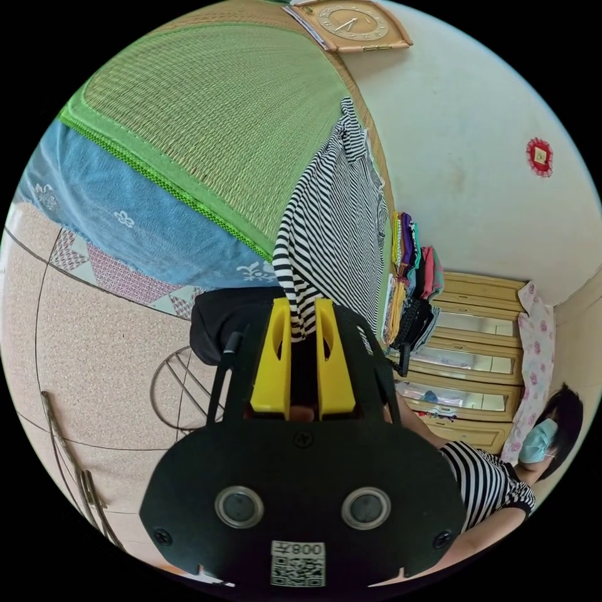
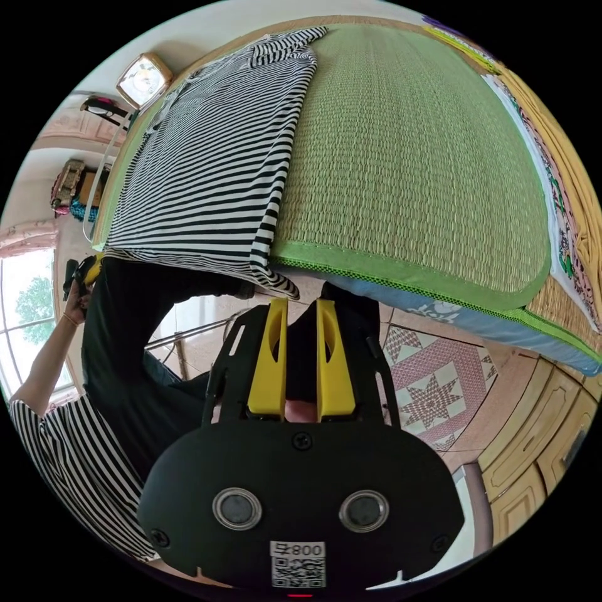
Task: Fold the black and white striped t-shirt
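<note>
In the left gripper view, the left gripper (image 1: 303, 320) has two flat yellow plastic jaws set close together, pinching a bunched corner of the striped t-shirt (image 1: 338, 213). The thin, soft cloth rises from between the jaws and spreads beyond their tips across the woven mat (image 1: 207, 113), a green, ribbed straw surface with a bright green stitched border. A blue patterned sheet (image 1: 125, 213) hangs below the mat's edge, to one side of the fingers. Beyond the shirt a stack of folded clothes (image 1: 414, 269) in mixed colours sits near a wooden drawer cabinet (image 1: 476, 376). A square wall clock (image 1: 351, 25) hangs far past the jaw tips. A person in a striped top (image 1: 489, 483) shows beside the gripper body.

In the right gripper view, the right gripper (image 2: 301, 326) holds its yellow jaws a narrow gap apart, with nothing between them as far as the dark background lets one judge. The t-shirt (image 2: 213, 157) lies flat on the mat (image 2: 407, 157) just past the jaw tips, its hem drooping over the mat's near edge. A dark garment (image 2: 125, 351) hangs beside the fingers, and patterned floor tiles (image 2: 439, 376) lie to the other side.
</note>
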Demonstrator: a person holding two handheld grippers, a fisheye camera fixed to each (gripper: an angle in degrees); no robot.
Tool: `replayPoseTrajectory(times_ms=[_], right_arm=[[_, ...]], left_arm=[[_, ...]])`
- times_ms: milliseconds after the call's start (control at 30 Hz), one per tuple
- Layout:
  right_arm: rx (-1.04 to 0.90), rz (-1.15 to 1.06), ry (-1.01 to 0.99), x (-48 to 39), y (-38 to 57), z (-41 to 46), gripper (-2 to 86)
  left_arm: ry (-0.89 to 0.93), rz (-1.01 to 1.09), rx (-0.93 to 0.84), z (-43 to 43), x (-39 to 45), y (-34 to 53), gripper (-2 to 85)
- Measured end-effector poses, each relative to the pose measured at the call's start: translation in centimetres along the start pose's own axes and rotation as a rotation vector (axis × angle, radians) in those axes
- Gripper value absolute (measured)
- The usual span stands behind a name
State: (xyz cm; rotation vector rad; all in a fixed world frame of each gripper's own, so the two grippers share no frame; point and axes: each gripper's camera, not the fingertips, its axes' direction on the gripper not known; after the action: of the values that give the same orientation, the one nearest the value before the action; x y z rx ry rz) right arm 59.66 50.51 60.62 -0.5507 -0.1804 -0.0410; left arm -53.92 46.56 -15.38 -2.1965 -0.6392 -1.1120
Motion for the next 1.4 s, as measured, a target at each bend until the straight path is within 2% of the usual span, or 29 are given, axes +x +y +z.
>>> replayPoseTrajectory(times_ms=[400,733,1000,1400], right_arm=[[0.031,-0.101,-0.005,-3.7,1.8,0.8,8.0],[0.043,-0.161,-0.03,-6.8,4.8,0.2,7.5],[0.026,-0.152,-0.076,-7.9,7.3,-1.4,2.0],[0.11,-0.255,-0.358,-10.2,14.9,-12.9,0.7]], left_arm=[[-0.005,-0.026,0.007,0.4,-1.8,0.2,7.5],[0.062,-0.014,0.032,0.1,-3.8,1.4,8.1],[0.05,-0.012,0.037,-0.1,-5.0,2.8,3.1],[0.209,0.068,0.099,-4.0,-6.7,7.7,1.7]])
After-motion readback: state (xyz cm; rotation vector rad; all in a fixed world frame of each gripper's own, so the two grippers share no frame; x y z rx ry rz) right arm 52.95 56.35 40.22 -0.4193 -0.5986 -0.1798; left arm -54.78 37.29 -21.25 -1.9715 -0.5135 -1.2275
